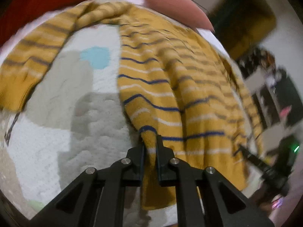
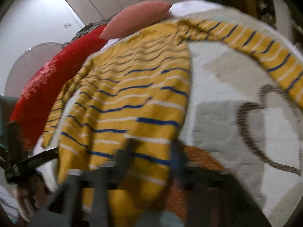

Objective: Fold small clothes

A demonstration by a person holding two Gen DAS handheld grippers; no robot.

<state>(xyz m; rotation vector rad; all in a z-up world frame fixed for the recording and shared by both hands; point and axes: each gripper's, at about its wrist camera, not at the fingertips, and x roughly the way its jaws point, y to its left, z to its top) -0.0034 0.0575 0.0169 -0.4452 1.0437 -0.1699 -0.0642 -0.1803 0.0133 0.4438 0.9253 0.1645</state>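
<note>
A mustard-yellow sweater (image 1: 170, 87) with blue and white stripes lies spread on a white textured blanket (image 1: 47, 147), one sleeve (image 1: 34, 43) stretched out to the left. My left gripper (image 1: 150, 141) is shut on the sweater's bottom hem at its left corner, and the cloth bunches between the fingers. In the right wrist view the sweater (image 2: 132, 98) fills the middle, with its other sleeve (image 2: 265, 53) curving off to the right. My right gripper (image 2: 152, 151) is at the hem, badly blurred. Its fingers look spread with cloth between them, and any pressing of the pads is unclear.
A pink cushion (image 2: 138, 19) and a red cushion (image 2: 43, 87) lie beyond the sweater's collar. The blanket carries grey, blue (image 1: 95, 56) and orange (image 2: 200, 158) patches and a dark loop pattern (image 2: 251, 132). A hand (image 2: 28, 194) holds the left tool. Dark furniture (image 1: 276, 98) stands past the edge.
</note>
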